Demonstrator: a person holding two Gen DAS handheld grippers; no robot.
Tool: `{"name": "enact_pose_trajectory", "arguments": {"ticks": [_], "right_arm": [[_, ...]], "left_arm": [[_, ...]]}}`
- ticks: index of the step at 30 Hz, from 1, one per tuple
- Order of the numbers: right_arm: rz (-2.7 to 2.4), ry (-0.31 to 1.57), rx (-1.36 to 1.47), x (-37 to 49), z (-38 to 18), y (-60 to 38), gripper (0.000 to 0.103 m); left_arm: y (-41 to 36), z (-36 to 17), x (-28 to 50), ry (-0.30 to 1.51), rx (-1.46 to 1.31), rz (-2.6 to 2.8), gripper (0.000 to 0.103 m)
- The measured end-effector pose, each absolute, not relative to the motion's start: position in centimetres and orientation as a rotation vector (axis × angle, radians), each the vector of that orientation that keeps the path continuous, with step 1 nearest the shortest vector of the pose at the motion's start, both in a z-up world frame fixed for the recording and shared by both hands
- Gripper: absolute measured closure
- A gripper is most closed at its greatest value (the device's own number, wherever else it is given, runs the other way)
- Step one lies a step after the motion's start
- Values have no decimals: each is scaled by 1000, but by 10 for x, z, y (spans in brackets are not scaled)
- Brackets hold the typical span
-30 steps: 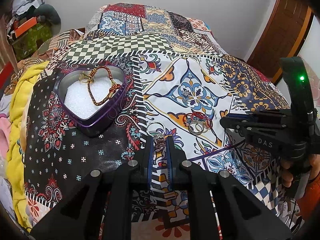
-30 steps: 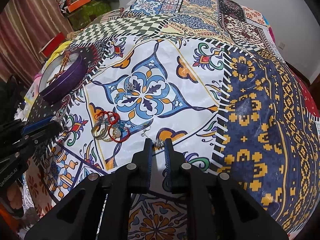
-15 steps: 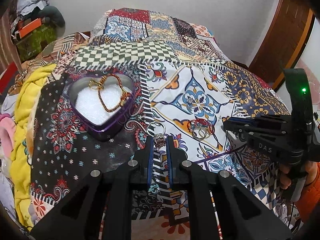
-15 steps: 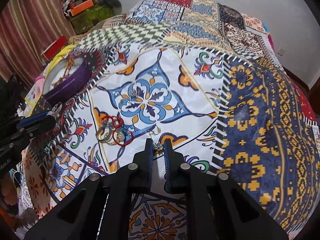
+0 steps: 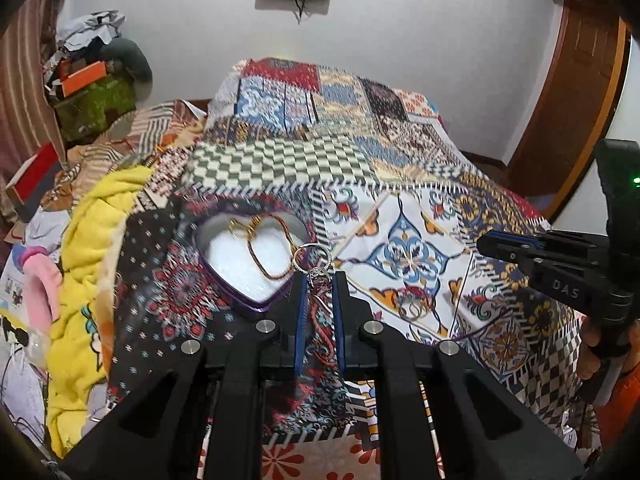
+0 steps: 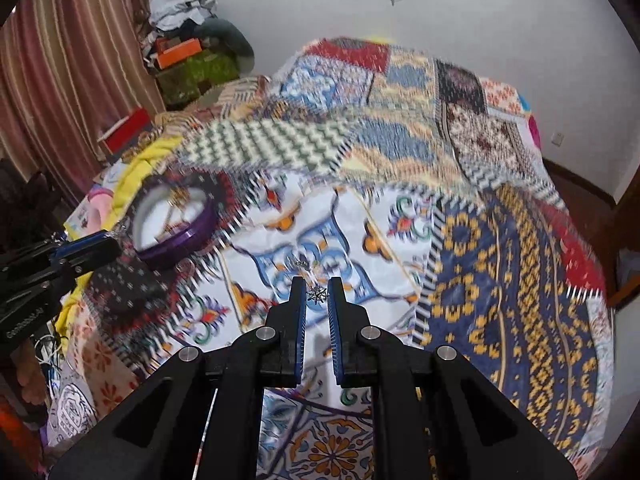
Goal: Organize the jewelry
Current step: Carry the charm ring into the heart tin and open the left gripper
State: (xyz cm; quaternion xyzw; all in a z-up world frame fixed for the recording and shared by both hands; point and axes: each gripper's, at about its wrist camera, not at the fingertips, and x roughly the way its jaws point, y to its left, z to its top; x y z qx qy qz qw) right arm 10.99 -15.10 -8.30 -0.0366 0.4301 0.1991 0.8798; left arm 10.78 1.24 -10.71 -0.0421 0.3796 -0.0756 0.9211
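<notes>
The left gripper (image 5: 318,276) is clamped on a silver ring (image 5: 311,257), the band standing up above the blue fingertips (image 5: 301,300) with its stone end pinched between them. The jaws are nearly together, with only a narrow slot between them. The ring hangs at the near right edge of a purple heart-shaped tin (image 5: 240,300), which sits on the patchwork bedspread (image 5: 420,208); inside the tin, on its white lining, lies a red and gold bracelet (image 5: 268,248).

The right gripper (image 6: 317,294) is pinched on a small silver star-shaped earring (image 6: 317,294), caught right at the tips, jaws likewise drawn in to a slim gap. Another small silver piece (image 6: 303,265) lies on the blue medallion of the bedspread just beyond those tips; it is too blurred to name.

A heap of red and silver bangles (image 5: 412,304) rests on the white patch, between the two tools and well apart from the tin. A yellow towel (image 5: 86,280) lies bunched along the left side of the bed.
</notes>
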Motion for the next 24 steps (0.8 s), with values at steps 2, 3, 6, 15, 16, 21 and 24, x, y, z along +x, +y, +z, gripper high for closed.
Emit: {"name": "enact_pose_trajectory", "arguments": {"ticks": [2,3,6,15,16,21,24], "right_arm": [[427,868,-81,109,-74,-145,93],[432,856,-83,109,-70,-143,93],[452,822,-84,108,-59,-133,93],[529,769,-66,113,-43,-99,93],[538,763,-65,114,-41,-95,93],[584,745,-64,118,-36,-74,93],[607,737,-71,120,-36,-62,93]], "left_arm": [[16,-102,107,763,-88,-149,92],[18,-99,107,754,-89,-145,92],[24,-91,106,731,-95,-134,92],[45,-75,106,676,-106,-88,92],[47,-74,107,672,-109,-84,92],[61,-71,110,651,-119,-56,92],[68,-70,113,646,-124,-43,92]]}}
